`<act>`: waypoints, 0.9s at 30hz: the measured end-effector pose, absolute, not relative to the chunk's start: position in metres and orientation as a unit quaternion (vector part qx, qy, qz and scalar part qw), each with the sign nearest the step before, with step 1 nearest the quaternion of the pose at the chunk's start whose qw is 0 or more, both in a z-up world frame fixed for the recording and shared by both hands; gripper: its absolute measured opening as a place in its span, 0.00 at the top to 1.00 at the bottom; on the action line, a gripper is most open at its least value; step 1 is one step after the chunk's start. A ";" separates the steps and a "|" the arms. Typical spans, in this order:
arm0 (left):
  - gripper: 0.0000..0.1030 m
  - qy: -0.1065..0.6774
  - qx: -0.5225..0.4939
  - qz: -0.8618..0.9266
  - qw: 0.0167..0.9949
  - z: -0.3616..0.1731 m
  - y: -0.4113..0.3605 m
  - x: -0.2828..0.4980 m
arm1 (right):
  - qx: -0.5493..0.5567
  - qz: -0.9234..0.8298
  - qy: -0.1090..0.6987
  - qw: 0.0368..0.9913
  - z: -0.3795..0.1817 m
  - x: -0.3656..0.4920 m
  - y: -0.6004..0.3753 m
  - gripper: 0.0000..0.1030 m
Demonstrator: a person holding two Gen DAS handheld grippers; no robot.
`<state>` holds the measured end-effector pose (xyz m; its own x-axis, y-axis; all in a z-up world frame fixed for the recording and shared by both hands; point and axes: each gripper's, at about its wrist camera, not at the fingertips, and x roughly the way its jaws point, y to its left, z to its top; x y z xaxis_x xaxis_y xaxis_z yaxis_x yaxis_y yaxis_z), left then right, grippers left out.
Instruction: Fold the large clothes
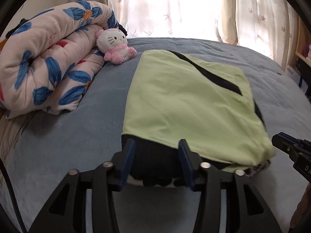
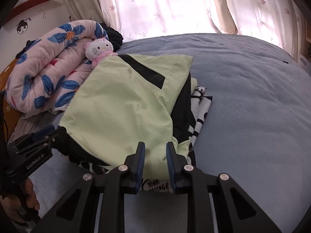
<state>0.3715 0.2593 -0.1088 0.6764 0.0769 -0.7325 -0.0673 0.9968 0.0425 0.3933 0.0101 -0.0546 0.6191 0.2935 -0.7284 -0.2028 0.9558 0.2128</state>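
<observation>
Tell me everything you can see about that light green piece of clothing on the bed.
The light green garment is soft, matte cloth with black panels and a black diagonal stripe. It lies folded into a rough rectangle on the blue bedspread, its far corner close to the plush cat toy. A black-and-white printed layer peeks out along its right edge and near end. The right gripper pinches the near green edge; the left gripper straddles the dark near-left corner, its pads apart.

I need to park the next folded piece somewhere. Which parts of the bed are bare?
The blue bedspread lies bare to the right of the green garment, up to the curtain. A narrower bare strip runs between the garment and the rolled floral quilt. The far left is crowded: the quilt and the plush toy sit there.
</observation>
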 end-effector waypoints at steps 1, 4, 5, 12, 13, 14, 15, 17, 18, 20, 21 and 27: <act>0.44 0.398 -0.002 0.042 0.916 -0.100 0.260 0.364 | 0.055 0.140 0.410 0.900 -0.046 0.386 0.007 0.79; 0.33 0.383 -0.005 0.050 0.922 -0.070 0.255 0.336 | 0.057 0.141 0.399 0.904 -0.012 0.358 -0.008 0.77; 0.30 0.378 -0.003 0.053 0.924 -0.057 0.251 0.324 | 0.056 0.141 0.396 0.906 -0.002 0.350 -0.012 0.77; 0.21 0.361 0.008 0.053 0.931 0.011 0.225 0.253 | 0.051 0.126 0.361 0.923 0.080 0.272 -0.054 0.77; 0.20 0.357 0.012 0.052 0.932 0.022 0.220 0.241 | 0.049 0.122 0.356 0.925 0.092 0.260 -0.061 0.76; 0.20 0.353 0.015 0.049 0.934 0.032 0.214 0.228 | 0.045 0.118 0.352 0.927 0.104 0.247 -0.069 0.75; 0.19 0.351 0.016 0.045 0.935 0.039 0.210 0.219 | 0.043 0.117 0.350 0.928 0.110 0.240 -0.073 0.74; 0.13 0.348 0.019 0.035 0.937 0.057 0.197 0.194 | 0.043 0.114 0.340 0.933 0.129 0.217 -0.086 0.71; 0.12 0.345 0.021 0.031 0.938 0.063 0.192 0.187 | 0.043 0.111 0.333 0.935 0.141 0.202 -0.094 0.70; 0.12 0.336 0.025 0.023 0.941 0.079 0.179 0.164 | 0.041 0.110 0.320 0.940 0.157 0.179 -0.105 0.66; 0.11 0.334 0.026 0.021 0.942 0.083 0.175 0.158 | 0.036 0.109 0.312 0.943 0.166 0.165 -0.110 0.65; 0.10 0.327 0.018 -0.011 0.945 0.105 0.142 0.105 | 0.016 0.089 0.276 0.957 0.193 0.102 -0.134 0.40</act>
